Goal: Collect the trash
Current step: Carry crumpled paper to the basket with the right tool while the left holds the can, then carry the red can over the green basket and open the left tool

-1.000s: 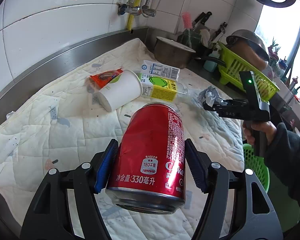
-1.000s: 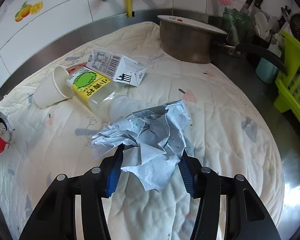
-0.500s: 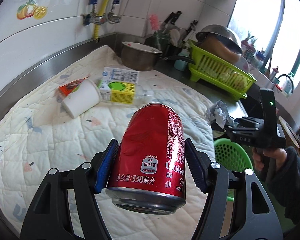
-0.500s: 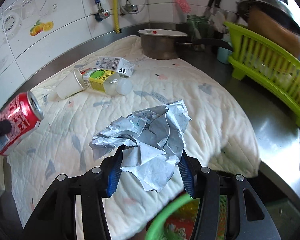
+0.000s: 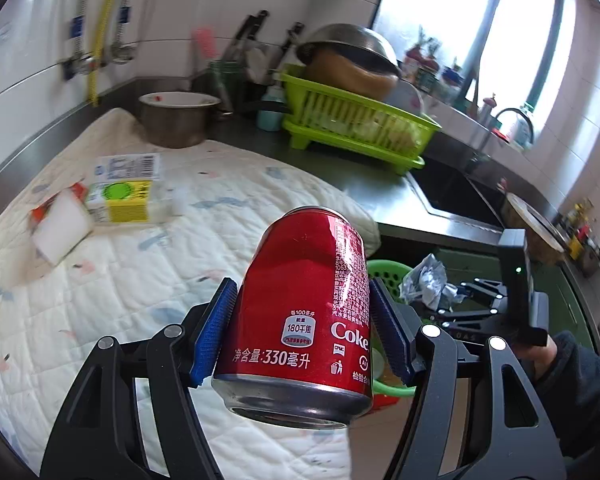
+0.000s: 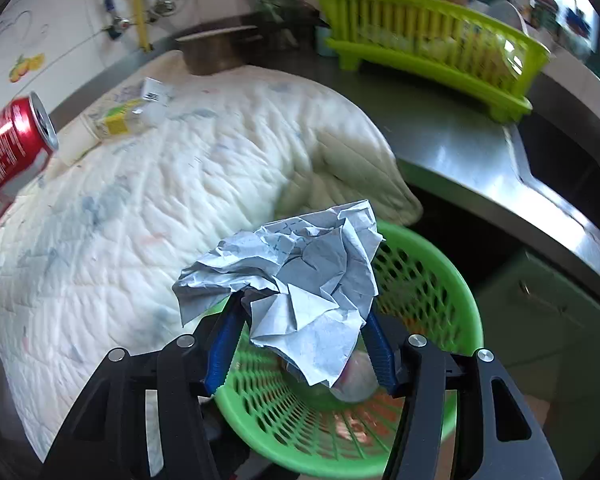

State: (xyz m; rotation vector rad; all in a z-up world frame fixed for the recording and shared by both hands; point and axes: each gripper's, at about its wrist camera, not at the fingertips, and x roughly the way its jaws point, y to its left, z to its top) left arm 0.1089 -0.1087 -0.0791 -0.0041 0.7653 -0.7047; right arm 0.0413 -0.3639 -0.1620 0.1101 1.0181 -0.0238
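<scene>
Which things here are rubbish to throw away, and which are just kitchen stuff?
Rubbish job: red Coke can, crumpled grey paper, green mesh plastic bin, yellow-labelled bottle, white paper cup.

Just kitchen stuff: lime-green plastic dish rack, round metal pot.

White tiled wall (image 5: 28,76) upper left; steel counter (image 6: 460,136) mid-frame; bright window (image 5: 460,12) upper right; sink (image 5: 452,192) right.

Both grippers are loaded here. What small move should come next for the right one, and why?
Probably open the right gripper and let the crumpled paper drop. In the right wrist view the paper hangs directly over the mouth of the green basket, which already holds some trash, so release looks safe. The left gripper, clamped on the red can, sits beside the basket and could follow.
</scene>
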